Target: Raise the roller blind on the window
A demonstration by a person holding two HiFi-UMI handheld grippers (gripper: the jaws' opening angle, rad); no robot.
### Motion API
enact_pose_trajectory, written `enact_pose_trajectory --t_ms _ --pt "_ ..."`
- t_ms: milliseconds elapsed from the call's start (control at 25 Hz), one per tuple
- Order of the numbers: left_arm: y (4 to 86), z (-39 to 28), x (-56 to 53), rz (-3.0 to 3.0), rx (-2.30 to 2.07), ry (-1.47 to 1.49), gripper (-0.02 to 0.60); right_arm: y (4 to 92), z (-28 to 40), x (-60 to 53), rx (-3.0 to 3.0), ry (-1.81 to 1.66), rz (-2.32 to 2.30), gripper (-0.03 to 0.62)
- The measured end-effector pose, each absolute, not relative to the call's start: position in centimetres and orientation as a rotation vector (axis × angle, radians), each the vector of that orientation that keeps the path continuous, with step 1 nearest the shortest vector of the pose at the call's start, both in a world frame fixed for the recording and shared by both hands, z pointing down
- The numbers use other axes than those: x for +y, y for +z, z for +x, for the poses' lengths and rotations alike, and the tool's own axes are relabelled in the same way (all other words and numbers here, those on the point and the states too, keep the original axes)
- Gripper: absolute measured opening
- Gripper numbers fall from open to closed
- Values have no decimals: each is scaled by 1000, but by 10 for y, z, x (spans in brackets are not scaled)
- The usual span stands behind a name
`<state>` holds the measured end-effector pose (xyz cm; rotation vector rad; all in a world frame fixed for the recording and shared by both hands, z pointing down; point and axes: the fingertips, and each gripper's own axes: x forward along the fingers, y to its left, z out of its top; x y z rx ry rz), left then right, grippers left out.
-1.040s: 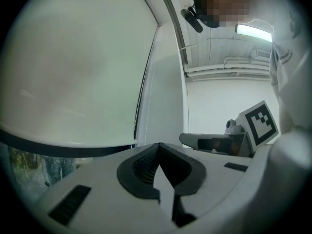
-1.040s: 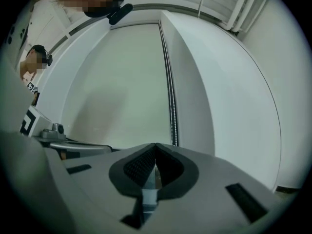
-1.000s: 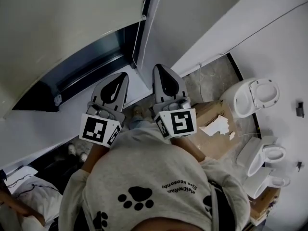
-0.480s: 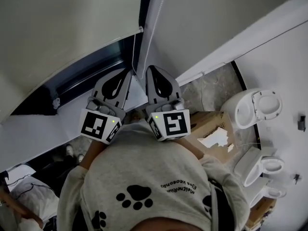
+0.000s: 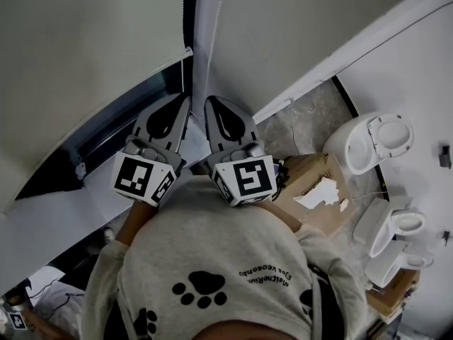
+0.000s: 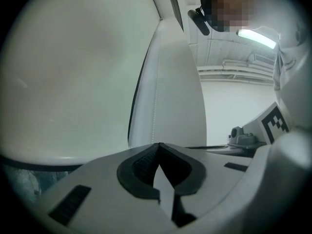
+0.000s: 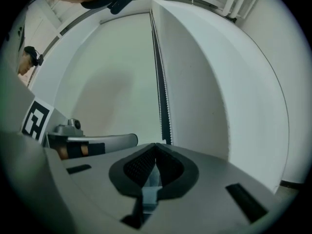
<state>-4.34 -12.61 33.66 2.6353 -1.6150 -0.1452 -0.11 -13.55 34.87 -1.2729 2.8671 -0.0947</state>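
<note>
"Any writing you can read?"

"None on the roller blind [image 5: 78,41]; it hangs down over the window, its bottom edge above the dark frame [image 5: 106,129]. The grey sweatshirt [image 5: 212,261] has one upside-down line by the paw prints, too small to read."

"The cardboard box [image 5: 311,172]?"

"Top torn, white showing; contents I can't tell."

"The claws?"

"Left gripper [image 5: 185,99] and right gripper [image 5: 210,100] are both pinched together, empty, side by side; the bead chain [image 7: 162,96] hangs at the blind's right edge, just ahead of the tips."
</note>
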Motion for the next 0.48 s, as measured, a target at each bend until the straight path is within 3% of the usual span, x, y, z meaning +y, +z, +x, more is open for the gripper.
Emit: enact_pose_trajectory --t_ms 480 --pt "335 -35 -160 2752 -1397 -76 9 348 10 -149 2780 -81 -1564 9"
